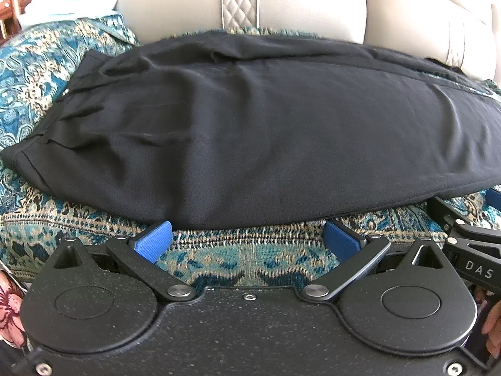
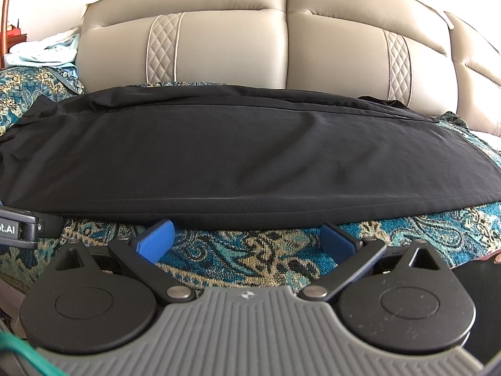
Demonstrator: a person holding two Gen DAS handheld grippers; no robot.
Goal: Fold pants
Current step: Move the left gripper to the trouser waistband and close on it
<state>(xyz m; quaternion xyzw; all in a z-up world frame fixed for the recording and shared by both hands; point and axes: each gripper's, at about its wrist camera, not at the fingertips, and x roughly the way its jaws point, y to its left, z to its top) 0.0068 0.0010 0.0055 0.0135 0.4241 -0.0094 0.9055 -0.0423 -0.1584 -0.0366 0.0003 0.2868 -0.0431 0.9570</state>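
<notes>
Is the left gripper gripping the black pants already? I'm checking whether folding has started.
No: the left gripper is open, its blue pads short of the black pants.

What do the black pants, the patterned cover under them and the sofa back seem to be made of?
The pants look like a thin, matte woven cloth; it drapes in soft creases. The cover seems a thick woven tapestry, its teal and gold pattern showing in the threads. The sofa back looks like smooth beige leather or imitation leather, with faint sheen and quilted stitching.

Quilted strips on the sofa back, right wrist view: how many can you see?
2. One quilted strip runs down the left cushion, the other down the right cushion. Both bottoms disappear behind the black pants; more may lie outside the frame.
</notes>
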